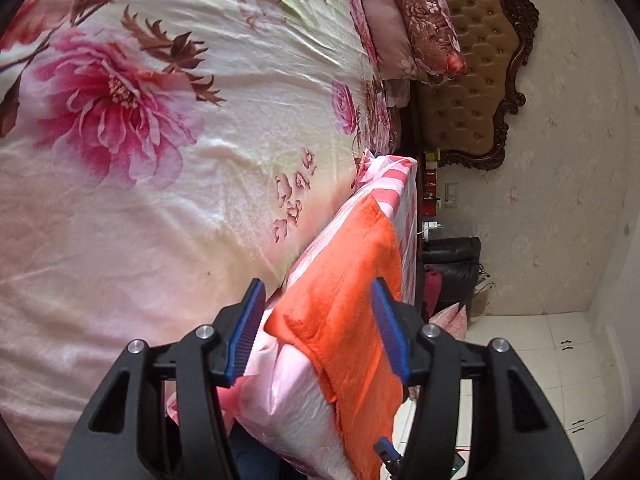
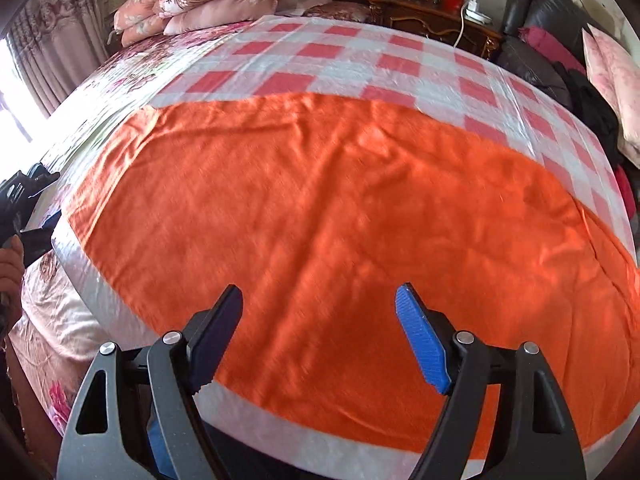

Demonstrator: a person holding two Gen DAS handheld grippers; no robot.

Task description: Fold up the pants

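The orange pants (image 2: 320, 184) lie spread flat on a pink-and-white checked cloth (image 2: 360, 60) that covers a raised surface. My right gripper (image 2: 320, 292) hovers over their near part, open, with nothing between its fingers. In the left wrist view, which is rolled sideways, my left gripper (image 1: 318, 286) stands open at the end of the pants (image 1: 360, 240). An orange corner lies between its blue pads (image 1: 244, 332), which do not press on it. The left gripper (image 2: 24, 200) also shows at the far left of the right wrist view, with a hand (image 2: 8, 264) below it.
A bed with a floral sheet (image 1: 160, 160) runs beside the checked surface. Pillows (image 2: 192, 4) are stacked at a tufted headboard (image 1: 472, 80). A wooden nightstand (image 2: 432, 16) and a black leather chair (image 2: 540, 20) stand behind, with tiled floor (image 1: 540, 360) beyond the edge.
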